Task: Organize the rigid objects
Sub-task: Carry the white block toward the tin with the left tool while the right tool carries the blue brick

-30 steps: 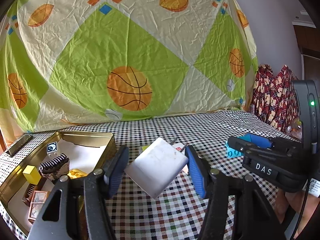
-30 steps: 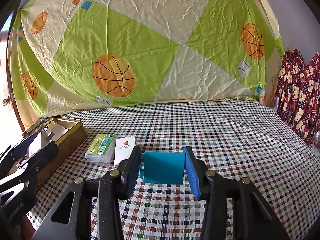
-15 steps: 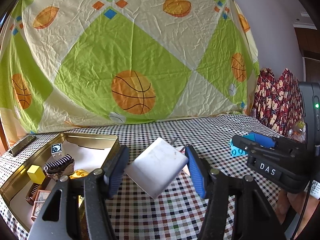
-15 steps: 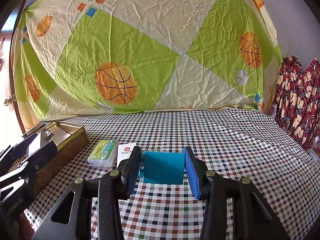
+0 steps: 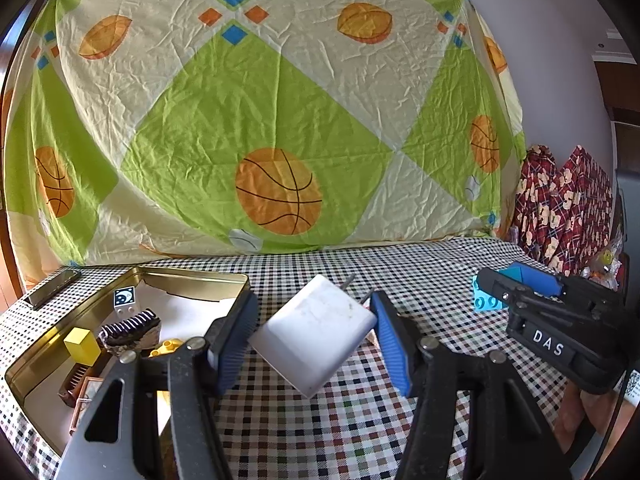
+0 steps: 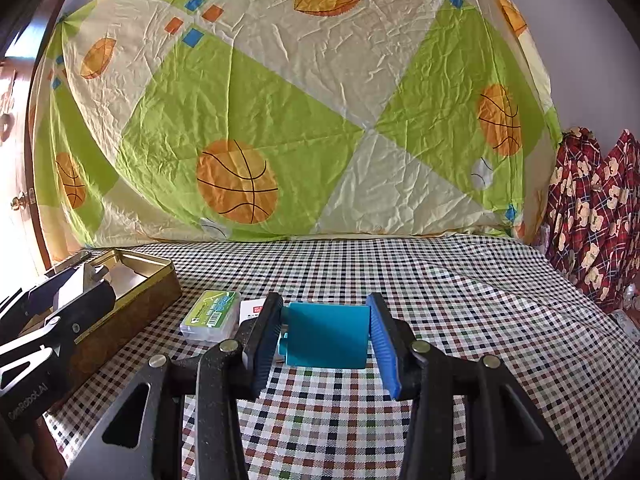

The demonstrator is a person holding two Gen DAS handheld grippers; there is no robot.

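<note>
My left gripper is shut on a white plug charger, held tilted above the checked cloth just right of the gold tin. The tin holds a yellow block, a dark ridged piece, a small printed cube and other small items. My right gripper is shut on a blue toy brick above the cloth. The right gripper also shows in the left wrist view, with the brick at its tip. The left gripper shows at the left edge of the right wrist view.
A clear box with a green label and a white card box lie on the cloth right of the tin. A dark flat bar lies behind the tin. Red patterned fabric hangs at the right. A basketball-print sheet backs the table.
Both grippers have risen a little with their objects still held. The tin and the boxes sit lower in view.
</note>
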